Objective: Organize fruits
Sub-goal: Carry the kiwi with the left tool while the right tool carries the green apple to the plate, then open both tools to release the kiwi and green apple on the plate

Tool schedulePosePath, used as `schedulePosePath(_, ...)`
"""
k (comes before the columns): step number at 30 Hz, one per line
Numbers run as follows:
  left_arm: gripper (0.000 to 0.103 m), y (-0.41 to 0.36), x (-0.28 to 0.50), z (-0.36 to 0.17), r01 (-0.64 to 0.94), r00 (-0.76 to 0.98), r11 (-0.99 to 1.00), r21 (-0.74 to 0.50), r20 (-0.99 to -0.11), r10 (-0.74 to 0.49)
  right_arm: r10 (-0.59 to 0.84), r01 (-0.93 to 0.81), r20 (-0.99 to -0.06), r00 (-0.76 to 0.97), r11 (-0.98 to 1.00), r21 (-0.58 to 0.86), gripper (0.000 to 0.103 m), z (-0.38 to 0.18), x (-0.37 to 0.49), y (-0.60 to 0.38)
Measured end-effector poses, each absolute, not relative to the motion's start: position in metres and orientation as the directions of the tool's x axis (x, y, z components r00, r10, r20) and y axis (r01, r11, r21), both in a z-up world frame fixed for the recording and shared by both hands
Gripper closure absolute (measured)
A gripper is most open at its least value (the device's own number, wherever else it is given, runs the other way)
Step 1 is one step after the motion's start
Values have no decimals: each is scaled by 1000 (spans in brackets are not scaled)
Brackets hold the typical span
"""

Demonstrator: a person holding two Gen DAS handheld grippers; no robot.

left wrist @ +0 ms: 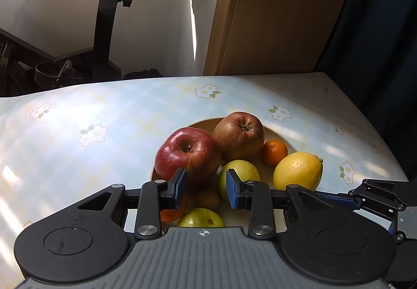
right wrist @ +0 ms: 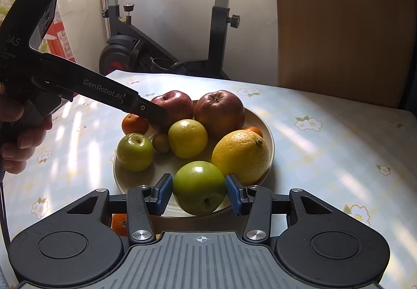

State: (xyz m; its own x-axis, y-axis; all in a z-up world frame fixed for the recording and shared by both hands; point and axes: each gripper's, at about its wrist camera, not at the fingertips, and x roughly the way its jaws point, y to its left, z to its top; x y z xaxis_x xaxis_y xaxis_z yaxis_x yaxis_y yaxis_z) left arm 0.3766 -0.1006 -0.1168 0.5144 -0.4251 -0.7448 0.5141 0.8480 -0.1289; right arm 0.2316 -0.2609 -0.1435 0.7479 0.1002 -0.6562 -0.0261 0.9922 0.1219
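A cream plate (right wrist: pixel 268 132) on the flowered table holds two red apples (right wrist: pixel 173 105) (right wrist: pixel 219 113), a lemon (right wrist: pixel 241 156), a yellow-green fruit (right wrist: pixel 187 138), a small green apple (right wrist: pixel 134 151), mandarins (right wrist: pixel 134 123) and a small brown fruit (right wrist: pixel 161 142). My right gripper (right wrist: pixel 199 194) is shut on a green apple (right wrist: pixel 199 187) at the plate's near rim. My left gripper (left wrist: pixel 206 188) is open and empty over the plate, its fingers beside the red apple (left wrist: pixel 187 153) and the yellow-green fruit (left wrist: pixel 242 171). The lemon (left wrist: pixel 298 170) lies to its right.
Another mandarin (right wrist: pixel 119 223) lies on the table off the plate, under my right gripper's left side. An exercise bike (right wrist: pixel 166 28) stands behind the table. A wooden panel (left wrist: pixel 273 10) rises at the table's far edge. The table edge (left wrist: pixel 378 132) curves away at right.
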Motion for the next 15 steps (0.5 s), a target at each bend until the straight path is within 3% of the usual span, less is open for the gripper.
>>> schedulePosePath(5, 50, -96, 374, -114, 483, 538, 867, -123, -740, -404, 94, -12, -656, 749, 992, 129, 61, -145, 232, -261)
schedulePosePath(10, 48, -86, 368, -110, 446, 558, 887, -121, -737, -382, 69, 16, -652, 755, 992, 124, 58, -143, 231, -263)
schedulePosePath(15, 37, -77, 359, -103, 413, 598, 905, -105, -718, -357, 46, 46, -644, 764, 991, 125, 58, -140, 225, -264)
